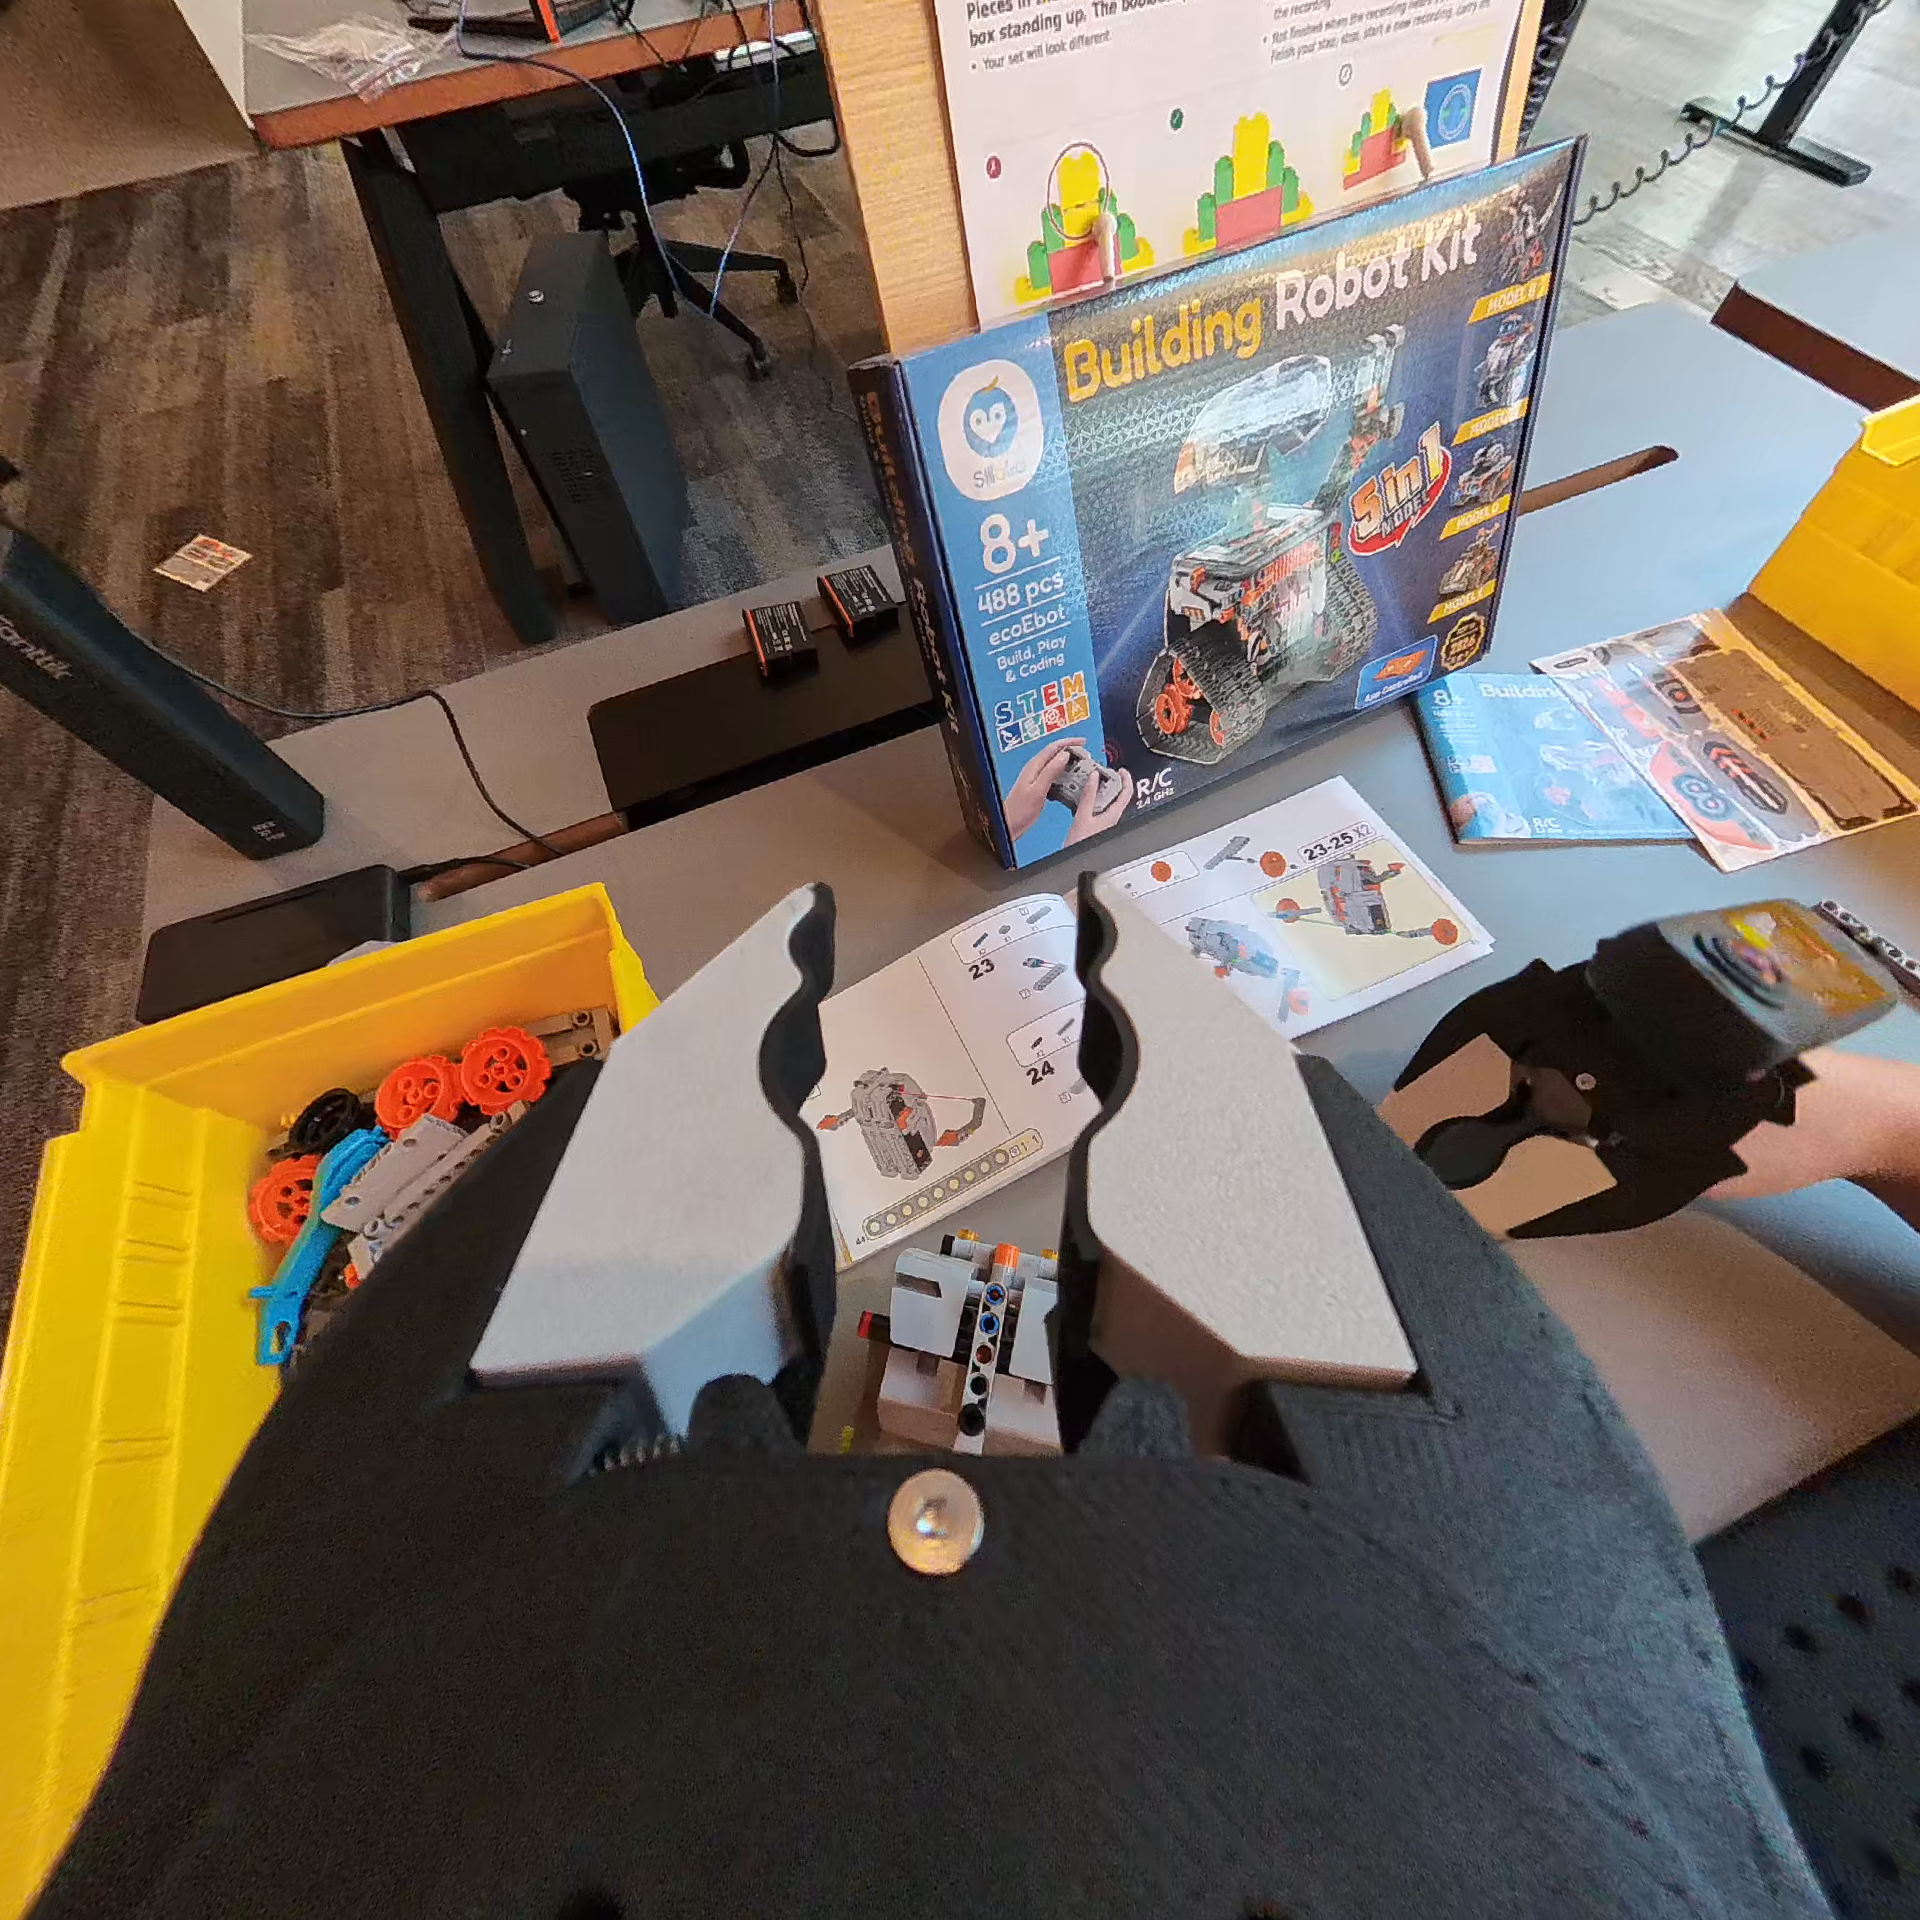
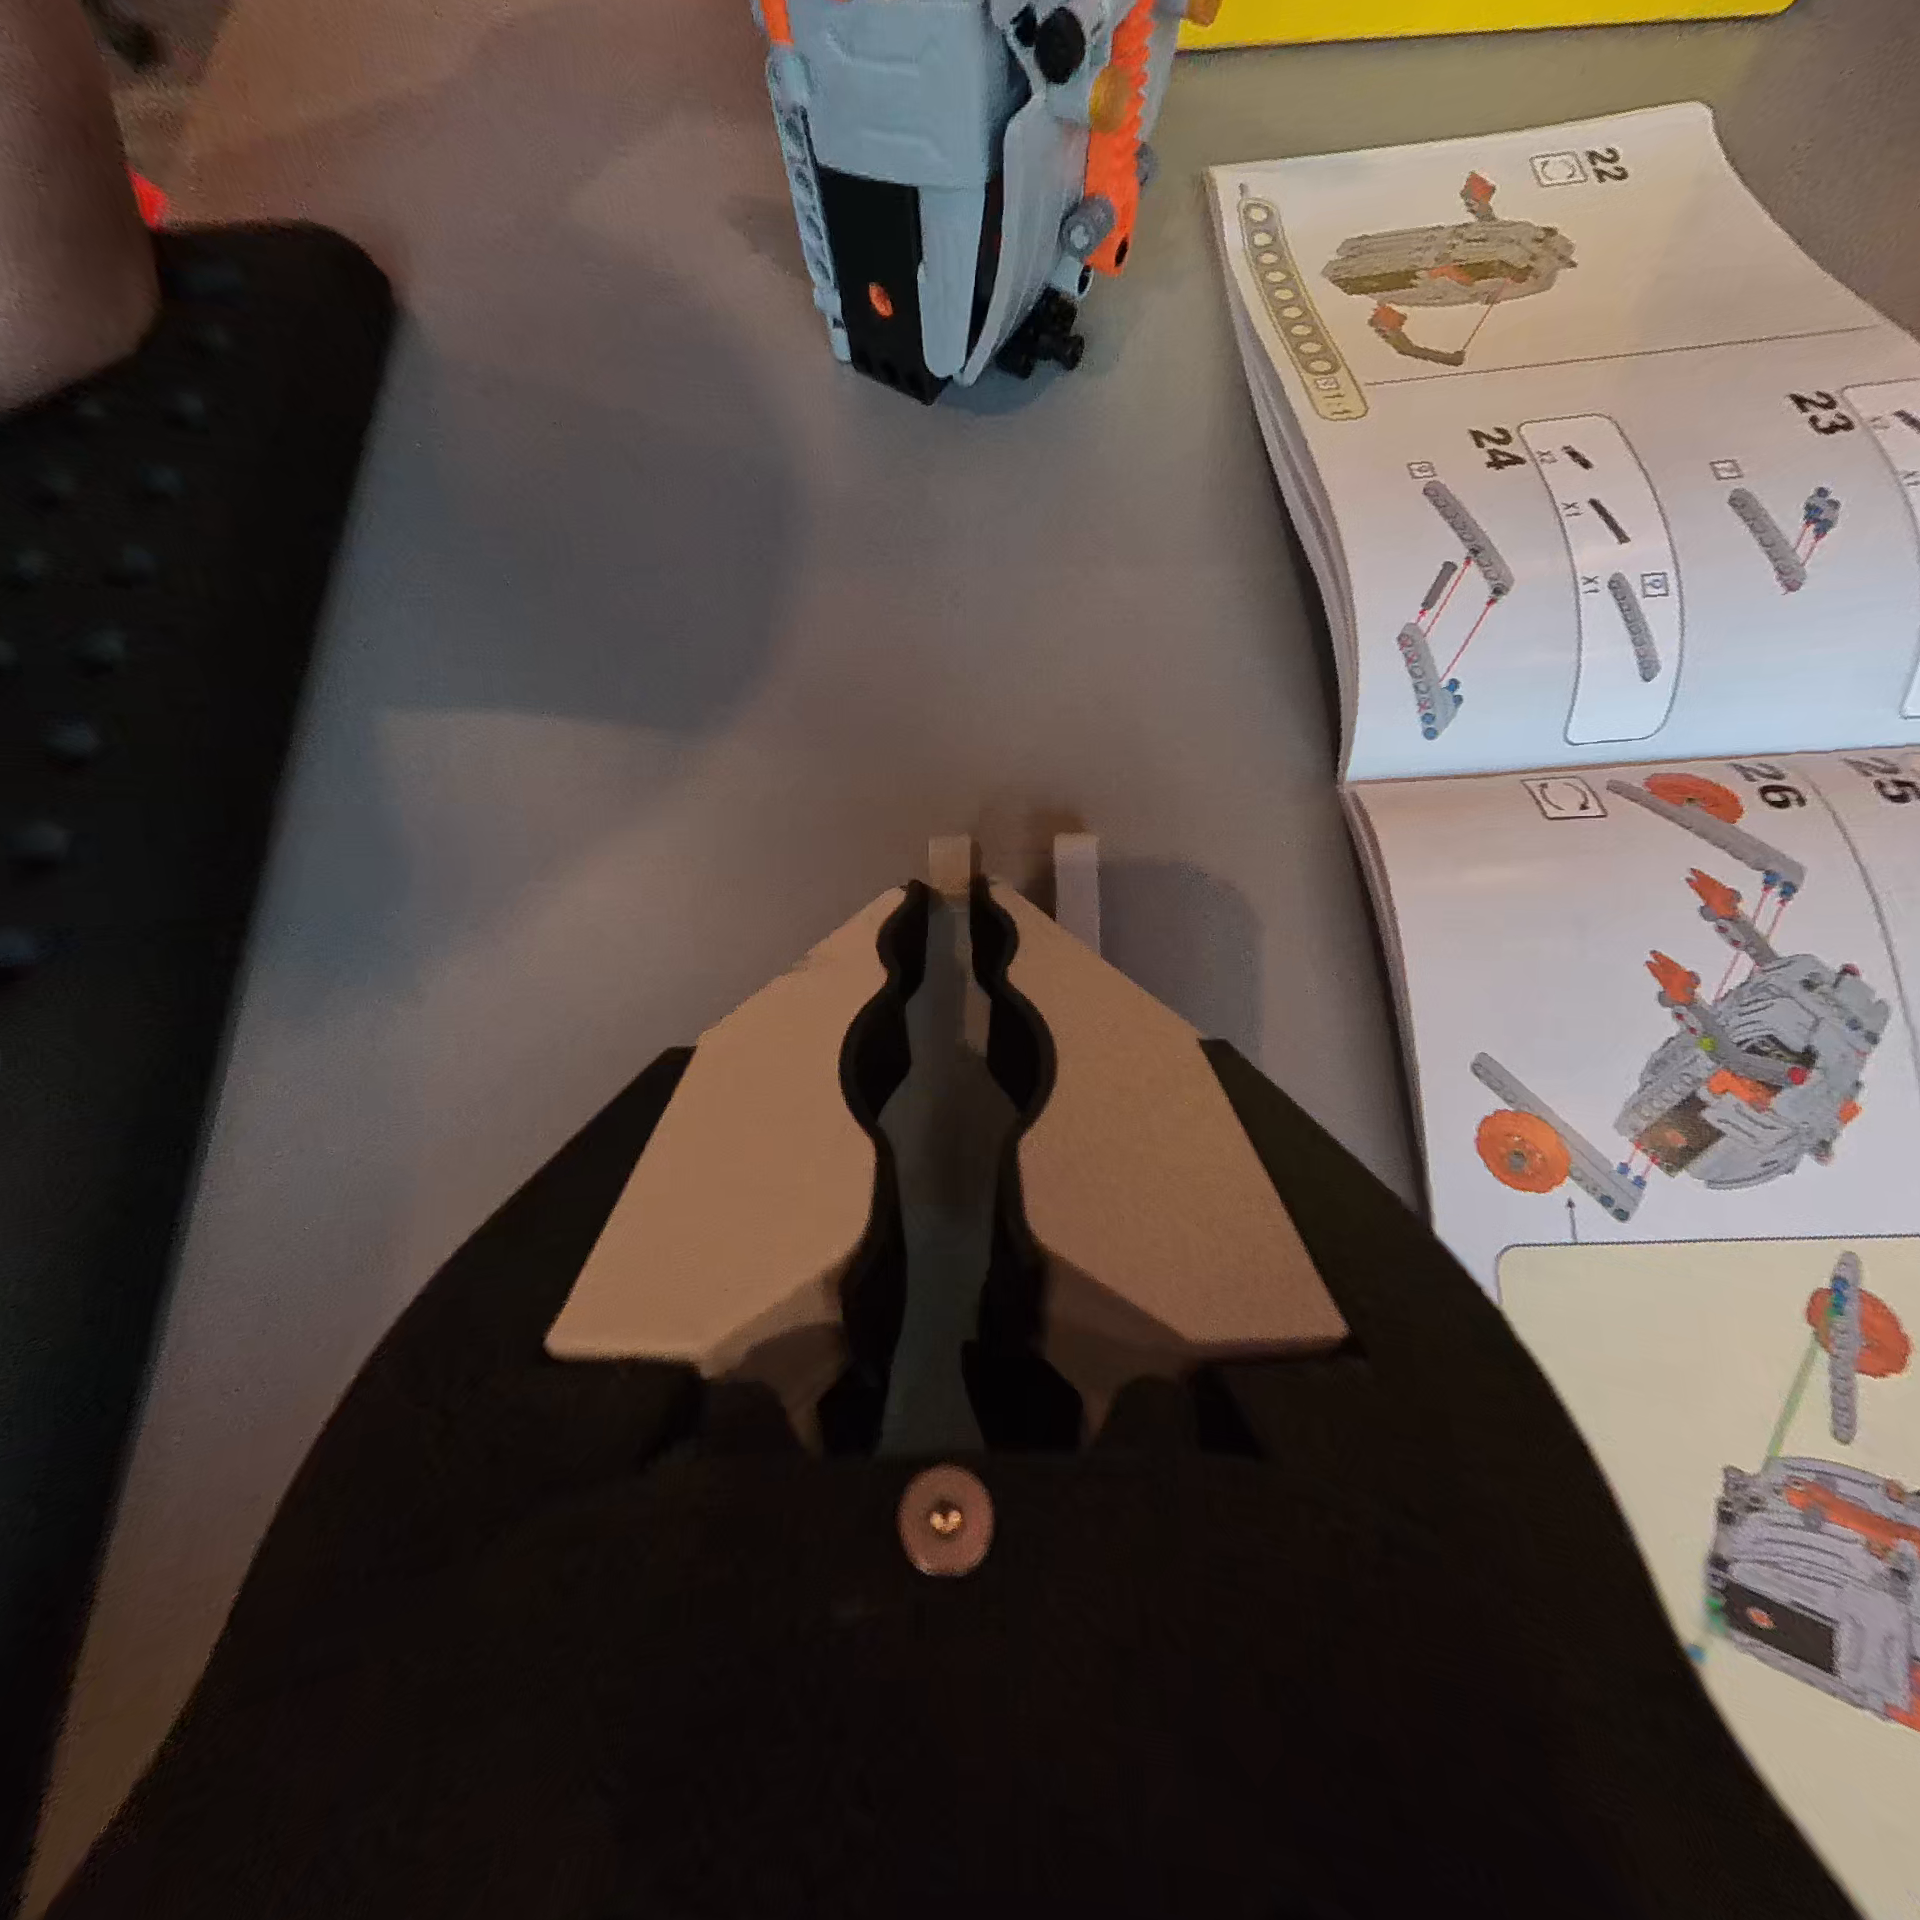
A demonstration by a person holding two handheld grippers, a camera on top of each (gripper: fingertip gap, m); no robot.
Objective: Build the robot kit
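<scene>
My left gripper (image 1: 954, 904) is open and hovers over a small grey, black and orange brick model (image 1: 966, 1340), which shows between the bases of its fingers. The model stands upright on the grey table in the right wrist view (image 2: 914, 208), its top cut off by the frame. My right gripper (image 2: 951, 894) is shut on a thin grey piece (image 2: 948, 862) that sticks out past its tips. A second grey prong (image 2: 1075, 883) shows just right of it. The right gripper also shows in the left wrist view (image 1: 1429, 1122), low over the table to the right.
An open instruction booklet (image 1: 966, 1039) (image 2: 1558, 520) lies beyond the model. A yellow bin (image 1: 125, 1247) of loose parts with orange wheels (image 1: 457, 1081) stands at the left. The blue kit box (image 1: 1195, 540) stands behind. Another booklet and sheets (image 1: 1662, 748) and a second yellow bin (image 1: 1849, 540) are at the right. A black studded mat (image 2: 125, 623) lies beside the model.
</scene>
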